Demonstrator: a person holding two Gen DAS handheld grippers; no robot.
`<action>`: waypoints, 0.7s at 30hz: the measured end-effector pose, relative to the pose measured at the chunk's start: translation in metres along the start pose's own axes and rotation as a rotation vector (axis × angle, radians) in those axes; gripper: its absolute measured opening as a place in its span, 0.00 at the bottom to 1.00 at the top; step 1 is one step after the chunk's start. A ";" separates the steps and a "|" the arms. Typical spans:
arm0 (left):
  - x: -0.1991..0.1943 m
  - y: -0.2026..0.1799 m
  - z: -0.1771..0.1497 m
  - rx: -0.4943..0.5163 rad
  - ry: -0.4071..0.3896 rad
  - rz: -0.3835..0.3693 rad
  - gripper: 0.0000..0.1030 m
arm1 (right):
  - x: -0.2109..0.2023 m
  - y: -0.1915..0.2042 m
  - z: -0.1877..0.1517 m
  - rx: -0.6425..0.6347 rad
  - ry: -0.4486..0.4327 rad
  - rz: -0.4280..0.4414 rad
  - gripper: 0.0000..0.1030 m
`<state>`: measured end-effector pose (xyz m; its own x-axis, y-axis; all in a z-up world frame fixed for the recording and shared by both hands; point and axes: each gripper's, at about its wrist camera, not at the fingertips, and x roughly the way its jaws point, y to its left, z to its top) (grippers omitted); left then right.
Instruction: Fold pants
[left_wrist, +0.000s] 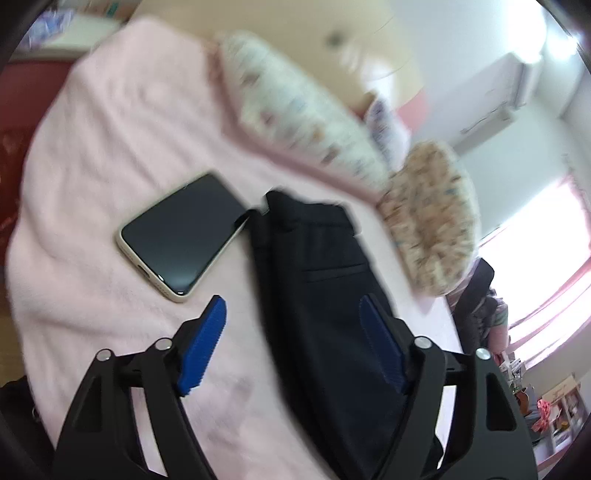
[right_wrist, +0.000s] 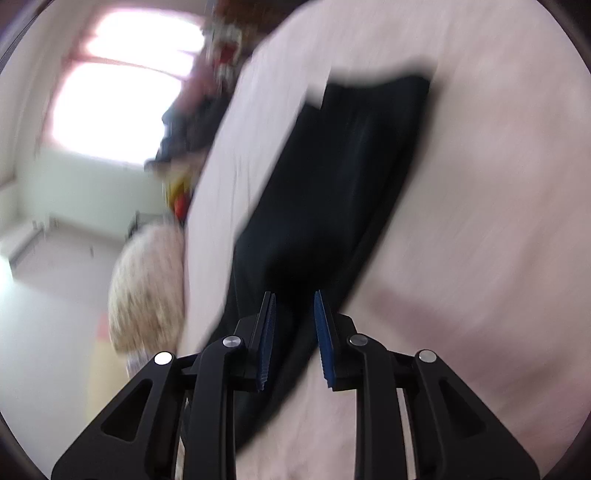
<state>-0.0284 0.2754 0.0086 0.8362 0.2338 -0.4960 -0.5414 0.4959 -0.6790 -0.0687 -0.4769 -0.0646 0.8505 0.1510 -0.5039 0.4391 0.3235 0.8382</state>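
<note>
Black pants (left_wrist: 317, 266) lie folded in a long strip on a pink blanket (left_wrist: 110, 147), with the waistband and a back pocket at the far end. My left gripper (left_wrist: 291, 301) hovers over them with its blue pads spread wide, the right pad over the cloth and the left pad over the blanket. In the right wrist view the pants (right_wrist: 332, 177) stretch away from my right gripper (right_wrist: 293, 295). That gripper's pads stand a narrow gap apart above the near end of the cloth, and nothing is pinched between them.
A phone (left_wrist: 181, 232) lies screen up just left of the waistband. Two patterned pillows (left_wrist: 295, 107) (left_wrist: 432, 218) sit at the far side of the bed. One pillow (right_wrist: 147, 291) lies by the blanket's (right_wrist: 480, 221) left edge. Both views are blurred.
</note>
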 end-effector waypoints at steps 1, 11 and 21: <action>-0.007 -0.012 -0.008 0.044 -0.006 -0.047 0.83 | -0.008 -0.002 0.012 0.008 -0.045 -0.006 0.23; 0.034 -0.101 -0.126 0.546 0.498 -0.472 0.85 | 0.026 0.014 0.102 -0.178 -0.002 -0.180 0.23; 0.034 -0.116 -0.164 0.755 0.544 -0.504 0.88 | 0.061 -0.001 0.104 -0.304 0.214 -0.308 0.24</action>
<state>0.0486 0.0883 -0.0185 0.6961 -0.4573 -0.5534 0.2079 0.8663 -0.4542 0.0132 -0.5652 -0.0746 0.6017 0.1840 -0.7773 0.5295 0.6367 0.5606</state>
